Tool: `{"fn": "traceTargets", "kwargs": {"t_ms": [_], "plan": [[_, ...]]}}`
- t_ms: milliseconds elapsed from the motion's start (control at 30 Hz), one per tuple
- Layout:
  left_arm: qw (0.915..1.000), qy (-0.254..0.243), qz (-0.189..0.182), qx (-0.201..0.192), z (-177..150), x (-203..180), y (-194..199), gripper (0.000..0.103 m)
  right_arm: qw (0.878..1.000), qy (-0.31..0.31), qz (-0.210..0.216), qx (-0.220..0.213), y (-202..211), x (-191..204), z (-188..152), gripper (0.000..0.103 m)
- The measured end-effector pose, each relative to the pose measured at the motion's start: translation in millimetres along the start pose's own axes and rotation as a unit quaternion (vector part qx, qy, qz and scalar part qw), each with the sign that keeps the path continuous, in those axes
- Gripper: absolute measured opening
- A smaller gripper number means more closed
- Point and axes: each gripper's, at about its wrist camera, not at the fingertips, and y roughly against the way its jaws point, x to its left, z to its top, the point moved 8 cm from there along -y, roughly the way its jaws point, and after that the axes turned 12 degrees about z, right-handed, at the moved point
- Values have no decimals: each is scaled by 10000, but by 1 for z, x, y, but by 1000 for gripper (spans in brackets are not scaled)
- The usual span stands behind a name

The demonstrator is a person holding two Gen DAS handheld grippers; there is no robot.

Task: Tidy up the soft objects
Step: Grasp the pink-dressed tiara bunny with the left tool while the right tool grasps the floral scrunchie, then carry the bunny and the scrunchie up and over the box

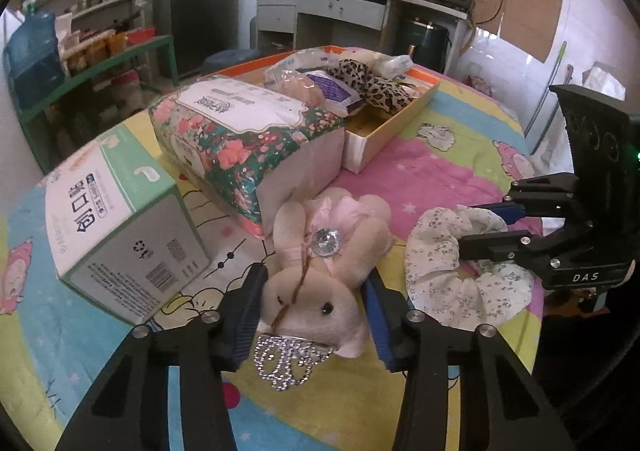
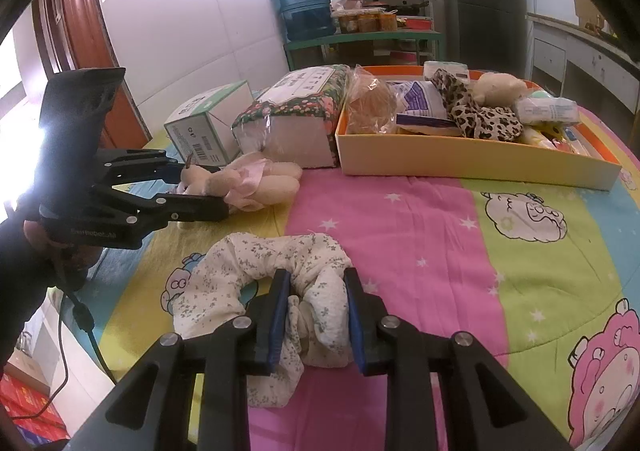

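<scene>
A beige plush bunny (image 1: 320, 271) in a pink dress lies on the table cloth, a rhinestone tiara (image 1: 286, 365) by its head. My left gripper (image 1: 314, 315) is shut on the plush bunny's head; it also shows in the right wrist view (image 2: 200, 187) with the bunny (image 2: 248, 181). A white floral scrunchie (image 2: 276, 283) lies in front of it. My right gripper (image 2: 316, 315) is shut on the scrunchie's right side; it also shows in the left wrist view (image 1: 480, 223) with the scrunchie (image 1: 452, 271).
An orange box (image 2: 472, 161) at the back holds a leopard scrunchie (image 2: 476, 111), a plush (image 2: 500, 87) and packets. A floral tissue pack (image 1: 248, 135) and a white-green carton (image 1: 116, 227) stand left of it. A colourful cartoon cloth (image 2: 440, 231) covers the round table.
</scene>
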Motion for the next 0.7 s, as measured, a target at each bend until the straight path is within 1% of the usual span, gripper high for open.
{"fn": "traceTargets", "kwargs": {"t_ms": [167, 267, 467, 700], "plan": [[9999, 12, 139, -20, 1, -4, 2, 42, 10000, -4, 0, -1, 0, 0, 0, 27], [9998, 149, 137, -30, 1, -2, 4, 40, 10000, -19, -1, -18, 0, 0, 1, 27], [9984, 442, 164, -311, 2, -4, 20, 38, 9998, -150, 98, -123, 2, -2, 4, 22], [9961, 710, 312, -432, 1, -5, 29, 38, 9995, -174, 115, -241, 10, 0, 8, 14]]}}
